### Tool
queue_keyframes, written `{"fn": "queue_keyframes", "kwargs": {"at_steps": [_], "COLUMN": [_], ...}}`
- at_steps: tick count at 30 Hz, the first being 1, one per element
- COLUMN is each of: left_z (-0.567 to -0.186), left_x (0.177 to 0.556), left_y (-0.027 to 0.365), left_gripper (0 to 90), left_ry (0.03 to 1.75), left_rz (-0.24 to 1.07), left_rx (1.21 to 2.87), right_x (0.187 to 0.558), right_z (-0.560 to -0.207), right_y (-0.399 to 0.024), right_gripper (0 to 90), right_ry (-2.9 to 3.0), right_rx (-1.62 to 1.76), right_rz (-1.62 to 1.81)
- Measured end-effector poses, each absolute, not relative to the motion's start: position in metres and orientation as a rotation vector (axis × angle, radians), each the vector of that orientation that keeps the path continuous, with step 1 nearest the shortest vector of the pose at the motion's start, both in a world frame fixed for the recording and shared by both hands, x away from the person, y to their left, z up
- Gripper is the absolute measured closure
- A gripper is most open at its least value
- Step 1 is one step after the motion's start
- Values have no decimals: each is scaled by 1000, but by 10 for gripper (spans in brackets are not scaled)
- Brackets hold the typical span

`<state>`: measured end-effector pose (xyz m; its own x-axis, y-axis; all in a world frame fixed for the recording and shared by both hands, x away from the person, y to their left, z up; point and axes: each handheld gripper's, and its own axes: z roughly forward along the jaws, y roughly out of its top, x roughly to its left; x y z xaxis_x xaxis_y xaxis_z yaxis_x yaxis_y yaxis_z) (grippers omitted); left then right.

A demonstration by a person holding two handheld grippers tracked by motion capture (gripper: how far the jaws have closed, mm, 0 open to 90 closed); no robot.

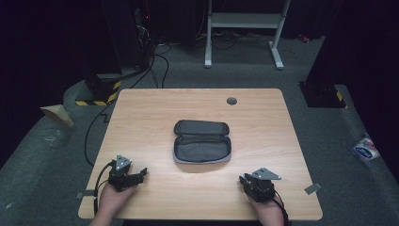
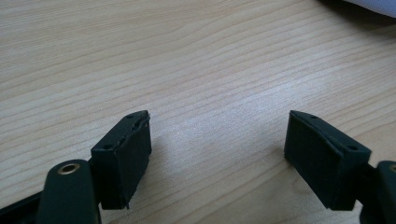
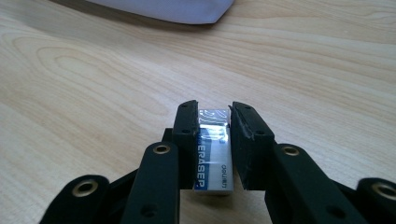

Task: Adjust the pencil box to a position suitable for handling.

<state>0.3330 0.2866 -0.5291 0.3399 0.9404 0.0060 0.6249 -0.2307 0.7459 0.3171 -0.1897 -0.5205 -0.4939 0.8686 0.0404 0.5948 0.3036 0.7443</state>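
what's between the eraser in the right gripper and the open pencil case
Nothing visible. The right gripper is shut on the eraser, and bare table runs from there to the open pencil case.

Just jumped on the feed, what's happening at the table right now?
A person sits at a wooden table with a gripper in each hand. The right gripper is clamped on a small eraser in a blue and white sleeve, low over the near right part of the tabletop. The left gripper rests at the near left with its jaws apart and nothing between them. In the middle lies a grey pencil case, unzipped and folded open, with neither gripper touching it.
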Motion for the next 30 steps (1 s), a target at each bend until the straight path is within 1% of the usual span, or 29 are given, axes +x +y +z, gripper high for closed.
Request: {"fn": "queue_keyframes", "kwargs": {"at_steps": [11, 15, 18, 19, 20, 21, 30], "left_z": [-529, -529, -529, -529, -529, -529, -529], "left_x": [333, 333, 333, 333, 333, 333, 333], "left_y": [287, 287, 287, 287, 287, 287, 287], "left_gripper": [231, 231, 231, 231, 231, 231, 232], "left_ry": [1367, 1367, 1367, 1365, 1367, 1367, 1364], "left_rz": [619, 619, 620, 621, 620, 620, 618], "left_rx": [1953, 1953, 1953, 1954, 1952, 1952, 1957], "right_x": [331, 331, 330, 329, 328, 328, 329], "right_z": [-521, -522, -522, -522, -522, -522, -521], "right_y": [-199, -199, -198, -198, -198, -198, -198], "right_gripper": [714, 676, 674, 676, 707, 714, 722], "right_ry": [2133, 2145, 2146, 2144, 2143, 2142, 2133], "right_rx": [1366, 1360, 1361, 1358, 1357, 1362, 1351], "right_rz": [973, 959, 952, 949, 945, 945, 952]}}
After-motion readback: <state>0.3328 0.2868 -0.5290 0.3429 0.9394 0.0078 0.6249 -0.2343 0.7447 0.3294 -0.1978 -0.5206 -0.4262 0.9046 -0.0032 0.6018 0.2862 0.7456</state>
